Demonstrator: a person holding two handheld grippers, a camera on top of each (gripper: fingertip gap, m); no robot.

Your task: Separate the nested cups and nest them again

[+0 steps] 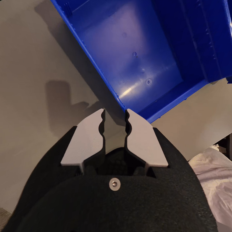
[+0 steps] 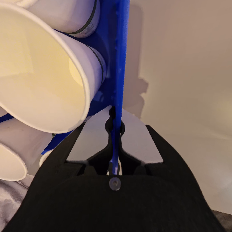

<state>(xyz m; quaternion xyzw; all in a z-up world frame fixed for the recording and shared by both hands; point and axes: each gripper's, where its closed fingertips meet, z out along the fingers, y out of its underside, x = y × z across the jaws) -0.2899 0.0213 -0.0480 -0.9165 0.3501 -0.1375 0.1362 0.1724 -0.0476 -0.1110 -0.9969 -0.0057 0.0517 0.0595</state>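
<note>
1. In the left wrist view, the left gripper [image 1: 115, 110] hangs above a pale grey table [image 1: 37, 62], its two grey fingers [image 1: 87, 135] set a narrow gap apart with nothing between them.
2. The tip of its right finger lies just at the near corner of a blue plastic bin [image 1: 131, 56]; whether it touches the bin cannot be told.
3. The bin runs diagonally from that corner toward the upper right, and the part of its floor seen here is bare and glossy; no cup shows in this view.
4. A second blue wall or bin [image 1: 213, 37] lies along the far right side, touching or just beside the first.
5. Crumpled white cloth [image 1: 213, 175] lies beyond the table edge at the lower right.
6. In the right wrist view, the right gripper [image 2: 116, 108] is clamped on the thin upright wall of the blue bin [image 2: 120, 62], one finger on each side of it.
7. White paper cups fill the bin to the left of that wall, lying on their sides and tilted.
8. The nearest cup [image 2: 41, 75] shows its open mouth toward the camera, its rim just beside the gripper's left finger.
9. Another cup [image 2: 70, 16] lies above it, with a dark band near its base.
10. More cups [image 2: 11, 160] lie at the lower left, blurred.
11. To the right of the wall the table [image 2: 188, 87] is pale, with a shadow.
</note>
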